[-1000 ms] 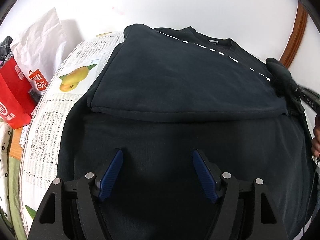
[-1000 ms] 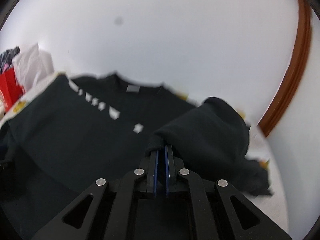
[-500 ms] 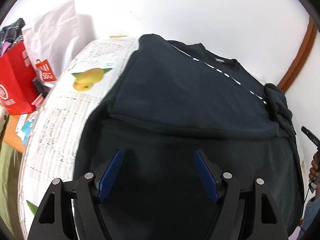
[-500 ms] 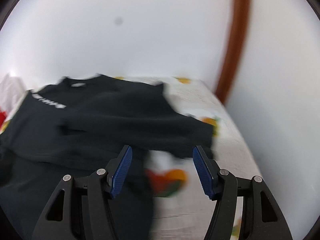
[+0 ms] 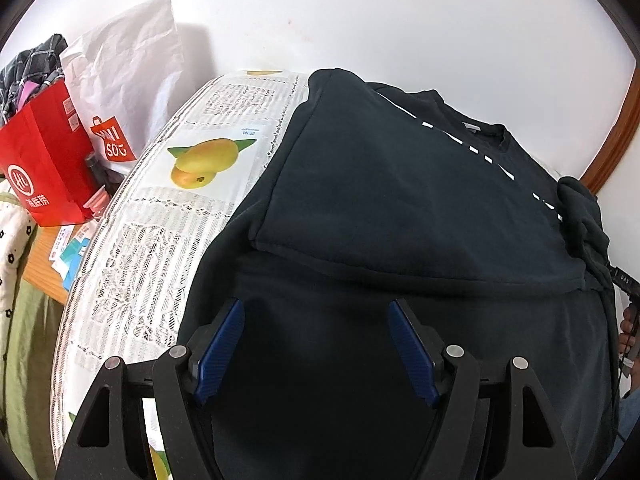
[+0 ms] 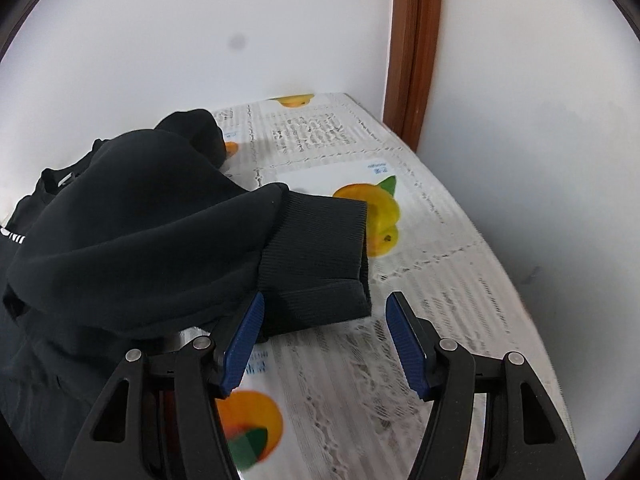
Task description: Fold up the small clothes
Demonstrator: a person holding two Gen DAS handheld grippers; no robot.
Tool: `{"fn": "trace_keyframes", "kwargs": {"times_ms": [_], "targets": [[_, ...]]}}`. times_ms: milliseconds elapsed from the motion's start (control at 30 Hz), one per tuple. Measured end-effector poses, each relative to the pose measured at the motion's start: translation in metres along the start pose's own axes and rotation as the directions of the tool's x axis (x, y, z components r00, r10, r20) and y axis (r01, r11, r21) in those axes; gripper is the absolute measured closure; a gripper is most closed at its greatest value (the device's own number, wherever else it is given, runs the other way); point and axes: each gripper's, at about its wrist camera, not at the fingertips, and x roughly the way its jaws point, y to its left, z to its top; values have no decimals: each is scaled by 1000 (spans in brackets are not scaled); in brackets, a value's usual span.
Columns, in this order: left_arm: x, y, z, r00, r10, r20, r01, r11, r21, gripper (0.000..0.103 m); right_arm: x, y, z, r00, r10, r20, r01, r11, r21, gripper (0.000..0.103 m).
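Observation:
A black sweatshirt [image 5: 400,208] lies on the table, one side folded over its middle, white dashes running across the fold. My left gripper [image 5: 316,344] hangs open above the lower part of the garment, nothing between its blue pads [image 5: 220,352]. In the right wrist view one sleeve [image 6: 140,240] lies bunched on the cloth, its ribbed cuff [image 6: 320,248] pointing right. My right gripper [image 6: 326,340] is open just in front of the cuff's near edge, and its pads [image 6: 408,344] do not touch the cuff.
A white lace tablecloth [image 5: 160,240] printed with mangoes covers the table [image 6: 440,280]. A red paper bag [image 5: 44,168] and a white bag [image 5: 128,80] stand off its left edge. White walls and a brown wooden frame [image 6: 412,48] close the far right corner.
My right gripper let go of the sleeve, opened and swung right and down; the sleeve now lies on the table. My left gripper stayed open and shifted only slightly.

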Motion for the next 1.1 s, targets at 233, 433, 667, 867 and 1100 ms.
{"fn": "trace_keyframes", "kwargs": {"times_ms": [233,433,667,867,1100], "targets": [[-3,-7,-1,1000,-7,-6,7,1000,23,31,-12,28,-6,997,57,45,-52,992,-113,96],[-18,-1,-7,1000,10,0,-10,999,34,31,-81,61,0,979,94,179,-68,986,-150,97],[-36,17,-23,1000,-1,22,0,999,35,31,-183,133,12,919,207,334,-127,961,-246,97],[-42,35,-30,999,-6,37,6,1000,22,31,-240,223,9,862,333,382,-177,905,-387,97],[-38,51,-32,999,-26,44,26,1000,2,31,-257,340,-1,819,472,325,-248,803,-541,97]]}}
